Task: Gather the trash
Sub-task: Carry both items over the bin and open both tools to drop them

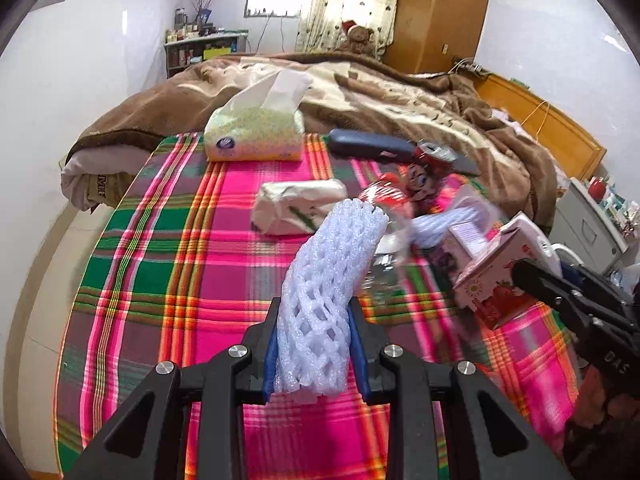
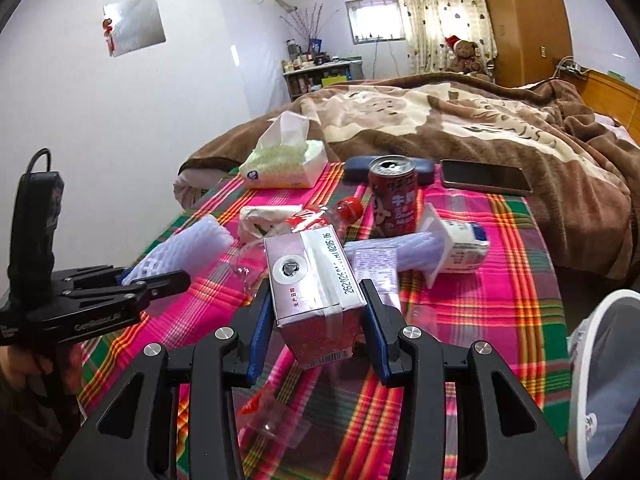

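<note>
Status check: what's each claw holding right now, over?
Left gripper shut on foam net. Right gripper shut on drink carton. Can, bottle remain.

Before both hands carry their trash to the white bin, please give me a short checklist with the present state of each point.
1. Left gripper shut on the white foam fruit net: ok, the pads press both its sides.
2. Right gripper shut on the drink carton: ok, it sits between both pads.
3. Carton's straw hole punctured, so leftover liquid could drip: cannot tell.
4. White bin within view: ok, at lower right of the right wrist view; its inside is not visible.
5. Phone and tissue pack left on the bed: ok, neither is touched.
6. Trash remaining: not ok, red can and yogurt cup still lie there.
</note>
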A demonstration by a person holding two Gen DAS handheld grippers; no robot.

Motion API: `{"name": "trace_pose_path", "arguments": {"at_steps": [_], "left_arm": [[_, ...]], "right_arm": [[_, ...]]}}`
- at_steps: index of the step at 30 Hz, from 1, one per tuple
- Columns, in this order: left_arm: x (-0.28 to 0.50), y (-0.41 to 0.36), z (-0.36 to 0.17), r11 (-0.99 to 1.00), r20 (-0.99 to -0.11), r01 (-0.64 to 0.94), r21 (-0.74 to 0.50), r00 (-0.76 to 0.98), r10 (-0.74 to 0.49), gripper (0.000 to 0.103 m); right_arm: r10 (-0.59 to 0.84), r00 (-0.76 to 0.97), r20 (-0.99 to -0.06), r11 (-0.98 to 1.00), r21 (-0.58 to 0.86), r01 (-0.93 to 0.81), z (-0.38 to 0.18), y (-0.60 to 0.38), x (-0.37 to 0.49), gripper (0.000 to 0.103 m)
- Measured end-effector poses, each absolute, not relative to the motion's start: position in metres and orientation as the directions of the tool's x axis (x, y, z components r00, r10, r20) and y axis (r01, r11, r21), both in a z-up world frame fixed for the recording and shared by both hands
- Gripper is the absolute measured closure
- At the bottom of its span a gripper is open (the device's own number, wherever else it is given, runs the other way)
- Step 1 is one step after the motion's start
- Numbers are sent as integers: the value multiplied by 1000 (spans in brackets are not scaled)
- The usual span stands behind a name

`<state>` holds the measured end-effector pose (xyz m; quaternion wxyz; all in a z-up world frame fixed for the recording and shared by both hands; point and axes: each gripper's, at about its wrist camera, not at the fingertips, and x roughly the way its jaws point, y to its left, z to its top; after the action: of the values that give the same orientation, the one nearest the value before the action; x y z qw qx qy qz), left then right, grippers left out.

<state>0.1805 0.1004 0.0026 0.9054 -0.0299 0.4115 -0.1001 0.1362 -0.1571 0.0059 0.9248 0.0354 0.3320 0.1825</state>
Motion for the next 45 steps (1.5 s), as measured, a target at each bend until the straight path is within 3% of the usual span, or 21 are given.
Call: {"name": "trace_pose_path", "arguments": {"at_steps": [31,45], "left_arm": [[140,-96,31,873,-694,456,-173,573,-437,73],[140,-210,23,775,-703,601,-196,465,-538,73]], "right_arm": [[94,826,-556,984,179,8,20,-312,89,60],[-70,789,-611,964,163,212,-1,-391,80,60]]}}
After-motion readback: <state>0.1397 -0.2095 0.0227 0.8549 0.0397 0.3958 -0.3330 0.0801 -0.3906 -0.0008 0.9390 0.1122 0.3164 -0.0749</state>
